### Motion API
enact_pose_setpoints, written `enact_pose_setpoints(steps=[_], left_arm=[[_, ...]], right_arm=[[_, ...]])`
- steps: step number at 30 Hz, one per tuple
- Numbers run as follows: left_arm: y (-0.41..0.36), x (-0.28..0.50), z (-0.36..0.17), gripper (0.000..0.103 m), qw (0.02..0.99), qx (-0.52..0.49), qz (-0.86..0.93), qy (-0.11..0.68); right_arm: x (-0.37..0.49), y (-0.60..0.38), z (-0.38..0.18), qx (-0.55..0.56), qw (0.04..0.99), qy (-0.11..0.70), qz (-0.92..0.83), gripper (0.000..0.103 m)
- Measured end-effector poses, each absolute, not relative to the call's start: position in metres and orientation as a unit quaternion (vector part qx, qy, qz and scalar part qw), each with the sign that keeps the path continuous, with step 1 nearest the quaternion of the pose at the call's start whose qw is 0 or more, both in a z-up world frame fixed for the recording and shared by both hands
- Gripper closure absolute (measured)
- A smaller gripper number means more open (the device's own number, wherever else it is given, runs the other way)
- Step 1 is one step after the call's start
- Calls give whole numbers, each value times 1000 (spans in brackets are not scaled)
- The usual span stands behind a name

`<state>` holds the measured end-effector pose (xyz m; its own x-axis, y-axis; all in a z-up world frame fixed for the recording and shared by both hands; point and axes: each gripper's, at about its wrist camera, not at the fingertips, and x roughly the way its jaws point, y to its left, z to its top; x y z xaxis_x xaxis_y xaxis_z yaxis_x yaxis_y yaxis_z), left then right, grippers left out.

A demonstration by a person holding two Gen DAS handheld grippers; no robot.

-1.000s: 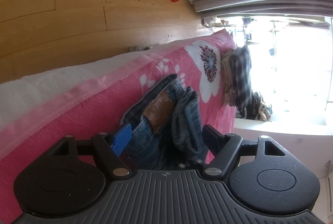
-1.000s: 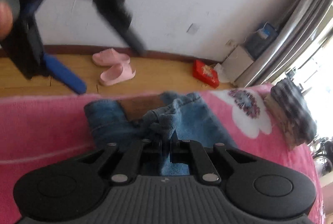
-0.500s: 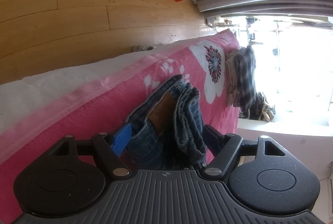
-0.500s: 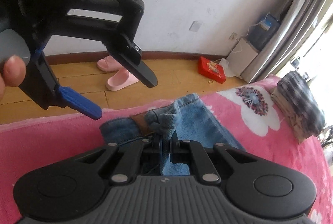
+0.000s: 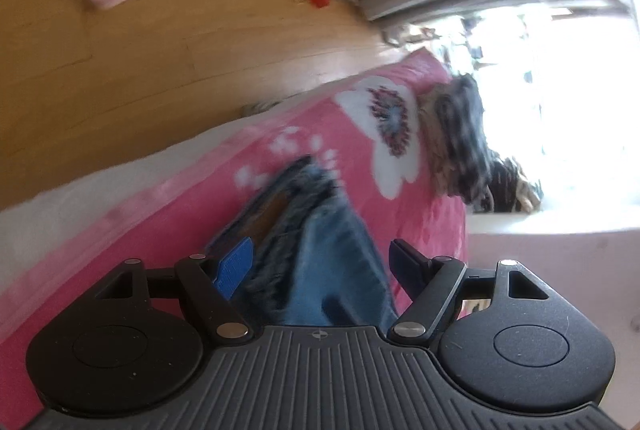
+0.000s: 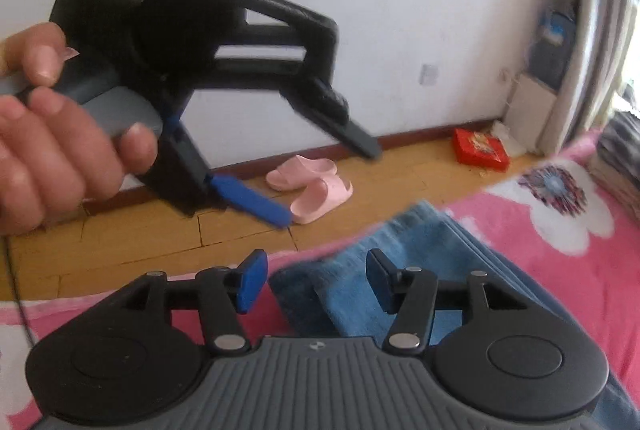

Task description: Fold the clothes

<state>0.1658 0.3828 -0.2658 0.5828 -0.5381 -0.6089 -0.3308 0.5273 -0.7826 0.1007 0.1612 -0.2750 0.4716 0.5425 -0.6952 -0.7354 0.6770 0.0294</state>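
Observation:
Folded blue jeans [image 5: 320, 250] lie on the pink flowered blanket [image 5: 168, 214] near the bed's edge; they also show in the right wrist view [image 6: 420, 262]. My left gripper [image 5: 320, 262] is open and held above the jeans, empty. In the right wrist view the left gripper [image 6: 324, 174] hovers open above the floor side, held by a hand. My right gripper [image 6: 316, 282] is open just over the jeans, holding nothing.
A stack of folded plaid clothes [image 5: 456, 134] sits at the blanket's far end by the bright window. Pink slippers [image 6: 312, 186] and a red box [image 6: 480, 150] lie on the wooden floor by the wall. Grey curtains [image 6: 596, 30] hang at the right.
My right gripper has opened and let go of the jeans, which now lie flat. The left gripper has lifted and moved back.

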Motion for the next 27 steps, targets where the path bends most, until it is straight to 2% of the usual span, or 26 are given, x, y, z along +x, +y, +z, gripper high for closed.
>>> enact_pose_setpoints(steps=[6, 10, 12, 14, 17, 19, 20, 27], left_arm=[[295, 195, -231, 28, 831, -301, -130, 450], [227, 198, -251, 30, 843, -154, -142, 496], [210, 198, -272, 36, 837, -94, -124, 524], [208, 197, -281, 36, 840, -76, -118, 524], [207, 197, -282, 36, 841, -60, -116, 525], [205, 198, -282, 36, 839, -46, -113, 530], [203, 199, -282, 36, 839, -39, -113, 531], [194, 205, -283, 34, 832, -14, -111, 543]], right_arm=[[106, 25, -244, -30, 886, 373, 275, 50], [116, -69, -254, 10, 895, 408, 179, 68], [121, -104, -265, 13, 896, 418, 149, 70], [127, -131, -287, -2, 892, 435, 125, 70], [127, -173, -328, -25, 876, 473, 87, 88], [125, -188, -324, -25, 877, 473, 84, 87], [127, -188, -318, -40, 877, 474, 73, 84], [143, -158, -291, -53, 897, 408, 159, 85]])
